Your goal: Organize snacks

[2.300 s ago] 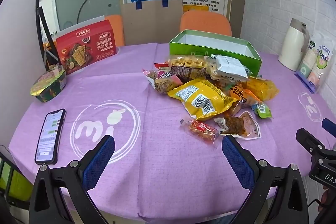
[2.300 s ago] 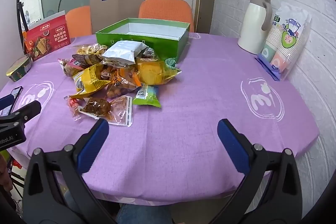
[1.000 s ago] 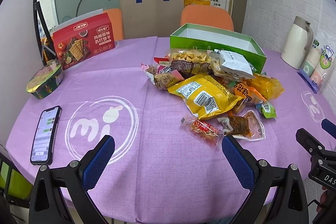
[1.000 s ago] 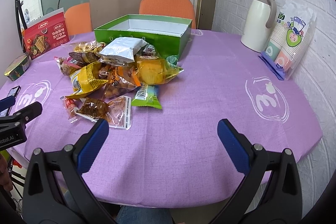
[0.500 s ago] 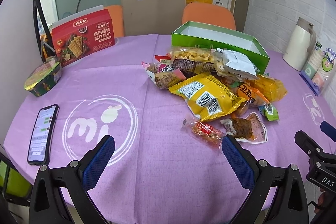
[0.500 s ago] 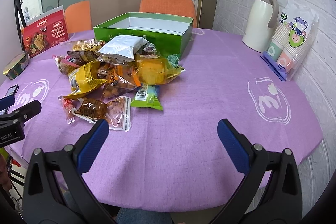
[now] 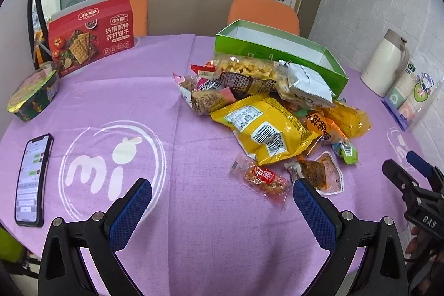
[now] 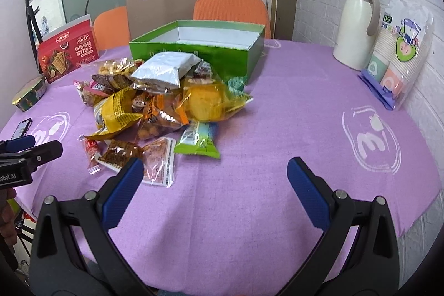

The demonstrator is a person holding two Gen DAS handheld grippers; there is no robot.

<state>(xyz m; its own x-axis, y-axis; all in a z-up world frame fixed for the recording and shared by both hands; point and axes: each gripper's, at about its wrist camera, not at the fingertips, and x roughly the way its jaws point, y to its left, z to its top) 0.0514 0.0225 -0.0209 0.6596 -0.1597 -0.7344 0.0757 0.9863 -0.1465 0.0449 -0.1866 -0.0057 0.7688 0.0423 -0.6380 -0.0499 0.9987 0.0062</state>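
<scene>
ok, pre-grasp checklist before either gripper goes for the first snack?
1. Left gripper open and holding nothing: ok.
2. Right gripper open and holding nothing: ok.
3. Green box open, the visible part of its inside bare: ok.
4. Loose packets at the near edge of the pile, reachable without digging: ok; the small red packet and the brown packet lie flat on the cloth.
5. Silver packet rests on top of the pile against the box front; whether it would slide when a lower packet moves: cannot tell.
6. Phone lies well to the left of the pile, out of the path: ok.
</scene>
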